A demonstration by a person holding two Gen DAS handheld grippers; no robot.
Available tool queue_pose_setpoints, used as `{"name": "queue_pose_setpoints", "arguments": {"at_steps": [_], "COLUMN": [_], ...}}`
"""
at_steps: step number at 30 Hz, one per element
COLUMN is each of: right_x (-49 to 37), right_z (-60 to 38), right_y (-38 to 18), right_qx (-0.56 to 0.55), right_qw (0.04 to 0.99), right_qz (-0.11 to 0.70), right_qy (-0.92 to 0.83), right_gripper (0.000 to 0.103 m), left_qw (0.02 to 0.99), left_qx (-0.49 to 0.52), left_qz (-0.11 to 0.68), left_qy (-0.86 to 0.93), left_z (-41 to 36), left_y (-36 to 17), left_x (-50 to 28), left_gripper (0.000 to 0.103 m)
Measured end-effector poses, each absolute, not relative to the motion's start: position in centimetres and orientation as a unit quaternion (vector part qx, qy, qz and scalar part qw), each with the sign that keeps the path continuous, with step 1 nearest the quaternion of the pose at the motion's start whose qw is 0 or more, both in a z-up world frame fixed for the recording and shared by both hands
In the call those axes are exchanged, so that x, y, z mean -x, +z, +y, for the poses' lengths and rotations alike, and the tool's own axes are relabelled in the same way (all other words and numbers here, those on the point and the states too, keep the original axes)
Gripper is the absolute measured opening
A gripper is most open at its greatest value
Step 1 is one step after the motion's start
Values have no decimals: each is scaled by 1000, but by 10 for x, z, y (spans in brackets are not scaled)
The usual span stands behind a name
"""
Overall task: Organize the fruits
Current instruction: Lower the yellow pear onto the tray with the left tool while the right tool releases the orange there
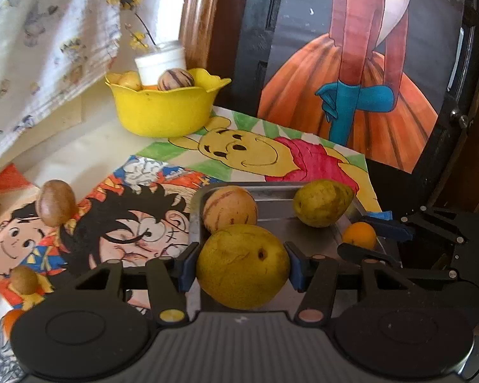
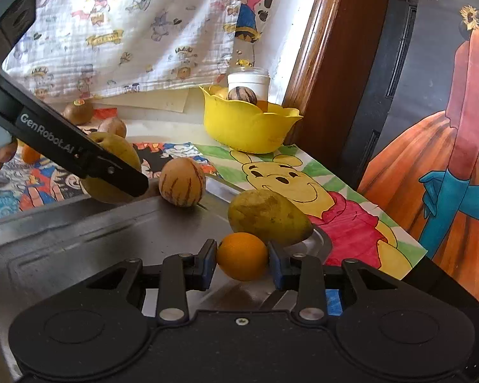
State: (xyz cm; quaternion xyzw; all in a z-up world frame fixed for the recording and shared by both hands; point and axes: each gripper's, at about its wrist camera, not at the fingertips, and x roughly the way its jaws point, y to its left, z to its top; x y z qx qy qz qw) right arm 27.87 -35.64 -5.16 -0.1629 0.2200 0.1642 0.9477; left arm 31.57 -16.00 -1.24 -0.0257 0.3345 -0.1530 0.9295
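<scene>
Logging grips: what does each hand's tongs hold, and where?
Left tongs: large yellow-green round fruit, across its sides. Right tongs: small orange fruit, across its sides.

A pale cloth (image 2: 137,32) printed with small cartoon figures hangs across the back, daylight glowing through it and washing the far side bright. Right beside it rises a brown wooden frame (image 2: 329,63), glossy where the light catches. Next comes a dark panel (image 1: 258,41) carrying a big painted poster of a figure in an orange skirt (image 1: 351,102). Down below, the white table (image 1: 89,143) is spread with coloured cartoon drawings: a yellow bear in a red shirt (image 2: 303,191), and a black-haired character (image 1: 137,220) alongside.
</scene>
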Motion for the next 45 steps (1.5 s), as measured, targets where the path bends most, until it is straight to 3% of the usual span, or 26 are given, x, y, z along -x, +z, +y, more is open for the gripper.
{"name": "queue_pose_setpoints", "arguments": {"at_steps": [20, 45], "right_x": [-287, -265], "right_z": [-363, -359], "right_y": [-61, -57], "right_qx": [153, 157], "right_qw": [950, 949], "right_qz": [218, 223], "right_qy": [162, 160], "right_gripper": [37, 51], "left_qw": [929, 928], "left_qx": [2, 17], "left_qz": [330, 331], "left_qy": [-165, -169], "left_z": [-170, -162], "left_y": [-29, -25], "left_x": [-328, -309], "left_gripper": [60, 62]}}
